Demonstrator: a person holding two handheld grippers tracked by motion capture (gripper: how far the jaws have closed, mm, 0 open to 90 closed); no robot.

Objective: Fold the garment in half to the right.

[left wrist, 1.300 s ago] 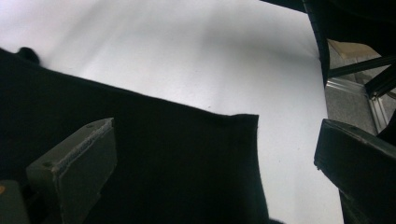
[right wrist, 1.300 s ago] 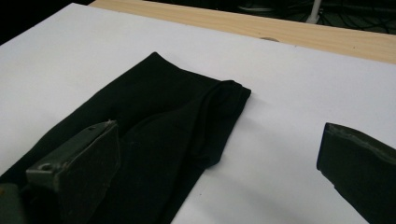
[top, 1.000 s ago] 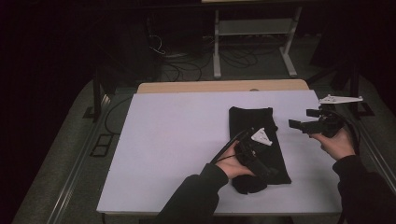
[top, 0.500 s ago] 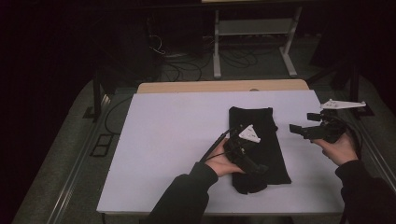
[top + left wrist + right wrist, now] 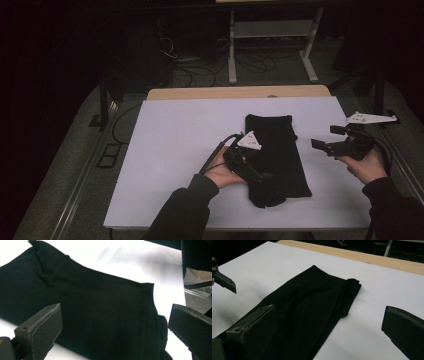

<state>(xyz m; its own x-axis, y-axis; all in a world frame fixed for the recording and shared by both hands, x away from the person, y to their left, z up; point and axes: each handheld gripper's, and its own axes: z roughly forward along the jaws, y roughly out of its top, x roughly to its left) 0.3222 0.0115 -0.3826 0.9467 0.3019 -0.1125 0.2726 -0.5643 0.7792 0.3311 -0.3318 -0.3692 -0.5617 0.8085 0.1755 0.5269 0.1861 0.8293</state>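
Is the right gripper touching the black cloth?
Apart. The high view shows the right gripper off to the right of the black cloth, with bare white table between them. Its jaws stand open.

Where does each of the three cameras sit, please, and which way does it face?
High view: above the person's side, facing forward and down on the table; forearms, hands, left gripper and right gripper show.
Left gripper view: rides the left gripper, looking between open jaws at the black cloth.
Right gripper view: rides the right gripper, facing across the table; open jaws show.
All three share the cloth.
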